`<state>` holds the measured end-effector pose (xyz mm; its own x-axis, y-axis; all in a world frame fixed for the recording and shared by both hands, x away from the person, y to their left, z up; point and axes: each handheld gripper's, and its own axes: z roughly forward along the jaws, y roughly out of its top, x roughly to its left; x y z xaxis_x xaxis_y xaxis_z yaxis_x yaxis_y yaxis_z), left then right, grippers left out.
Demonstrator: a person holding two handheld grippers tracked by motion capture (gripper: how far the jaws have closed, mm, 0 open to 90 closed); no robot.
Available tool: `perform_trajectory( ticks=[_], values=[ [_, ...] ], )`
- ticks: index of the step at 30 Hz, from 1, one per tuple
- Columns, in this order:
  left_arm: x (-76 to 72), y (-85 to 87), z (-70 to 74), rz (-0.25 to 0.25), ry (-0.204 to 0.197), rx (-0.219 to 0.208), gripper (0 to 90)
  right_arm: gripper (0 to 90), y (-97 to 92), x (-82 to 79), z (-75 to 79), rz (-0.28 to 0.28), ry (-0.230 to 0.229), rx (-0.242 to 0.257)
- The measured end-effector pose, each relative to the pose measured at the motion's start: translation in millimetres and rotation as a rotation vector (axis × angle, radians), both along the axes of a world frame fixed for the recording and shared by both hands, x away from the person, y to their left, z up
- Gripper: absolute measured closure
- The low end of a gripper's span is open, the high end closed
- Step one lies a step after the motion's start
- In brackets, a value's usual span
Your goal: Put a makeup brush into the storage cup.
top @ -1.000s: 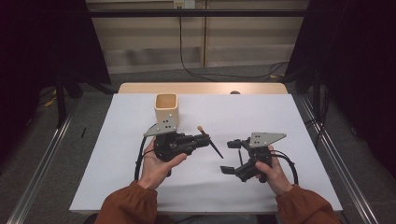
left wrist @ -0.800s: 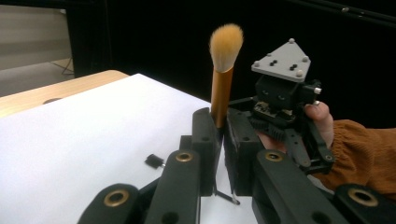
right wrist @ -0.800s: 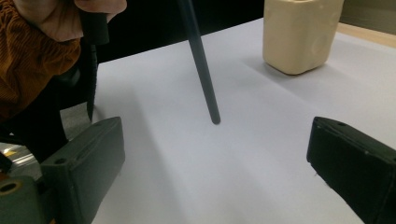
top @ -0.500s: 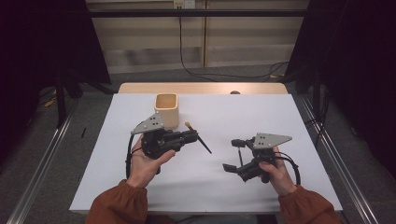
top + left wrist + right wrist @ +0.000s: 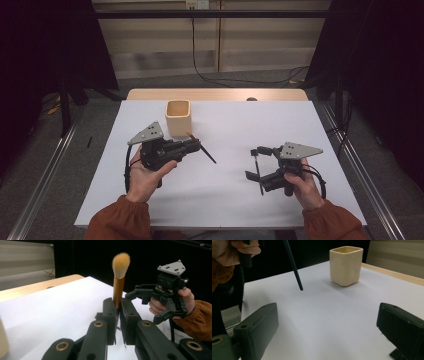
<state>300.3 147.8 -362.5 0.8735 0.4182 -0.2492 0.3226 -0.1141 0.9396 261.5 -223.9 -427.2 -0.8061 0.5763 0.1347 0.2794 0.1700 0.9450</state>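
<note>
This looks like a lab or recording studio set up for data capture, not a home. A table (image 5: 220, 200) covered by a plain white sheet stands alone on a grey floor (image 5: 45, 165), with its wooden far edge bare. Black curtains (image 5: 45, 45) hang at the left and right sides, closing the space in. Metal rails (image 5: 40, 180) run along the floor by the table's left and right edges, and a cable (image 5: 200, 60) drops down the pale back wall from an outlet.

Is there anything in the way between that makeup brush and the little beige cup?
Nothing visible. The brush is clamped in the left gripper, just in front of the cup, with only bare white table around. The right gripper is off to the side.
</note>
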Motion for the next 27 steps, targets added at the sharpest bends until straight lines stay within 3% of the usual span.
perform_trajectory(
  ticks=[8,17,27],
  values=[
    [6.7,16.1,3.6,0.038,-0.003,0.007,83.7,3.1,-10.4,-6.2,-5.0,-0.056,-0.001,0.000],
    [10.3,32.6,7.7,0.082,-0.009,0.023,83.7,2.6,-34.3,-16.1,-7.0,-0.139,-0.016,-0.003],
    [14.2,42.6,1.8,0.117,-0.004,0.046,83.7,2.5,-52.8,-30.2,-12.4,-0.197,-0.006,-0.003]
  ],
)
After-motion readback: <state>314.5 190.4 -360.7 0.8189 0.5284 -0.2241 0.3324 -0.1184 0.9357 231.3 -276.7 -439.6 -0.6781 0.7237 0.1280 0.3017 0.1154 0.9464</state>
